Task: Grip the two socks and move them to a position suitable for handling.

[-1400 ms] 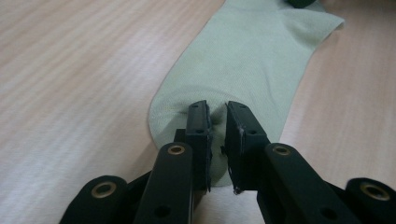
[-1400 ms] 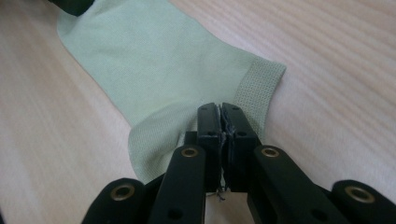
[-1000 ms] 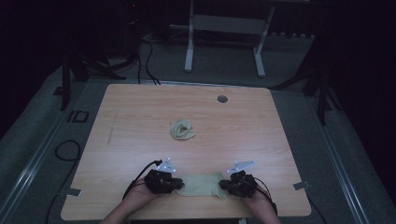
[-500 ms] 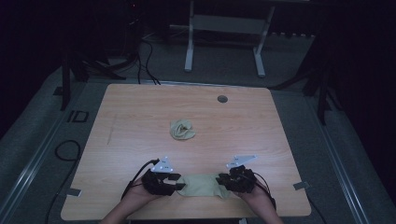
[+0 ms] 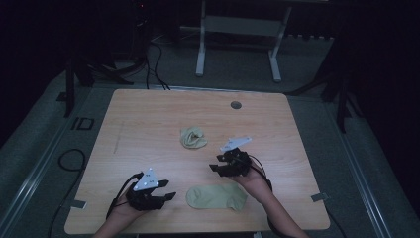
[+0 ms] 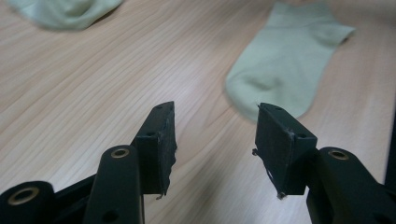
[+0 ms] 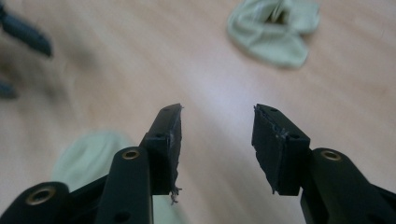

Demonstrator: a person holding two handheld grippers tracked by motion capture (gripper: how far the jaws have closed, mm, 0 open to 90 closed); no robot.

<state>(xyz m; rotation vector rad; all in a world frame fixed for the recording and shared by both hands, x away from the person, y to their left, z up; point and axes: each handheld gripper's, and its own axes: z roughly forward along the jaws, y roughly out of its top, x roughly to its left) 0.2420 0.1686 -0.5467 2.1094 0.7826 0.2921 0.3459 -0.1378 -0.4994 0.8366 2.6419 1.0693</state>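
So the flat pale-green sock (image 5: 216, 197) lies near the wooden table's (image 5: 148, 124) front edge, between the left gripper (image 5: 166, 197) and right gripper (image 5: 214, 167), both just opened, holding nothing, touching neither.

Premises read as a dim laboratory or recording studio. A light wood-grain rectangular surface (image 5: 148, 124) with a round cable grommet (image 5: 236, 105) stands on grey carpet flooring (image 5: 307, 64). Black cables (image 5: 153, 54) trail across the floor; a white metal equipment stand (image 5: 237, 29) and dark tripod legs (image 5: 74, 79) surround it.
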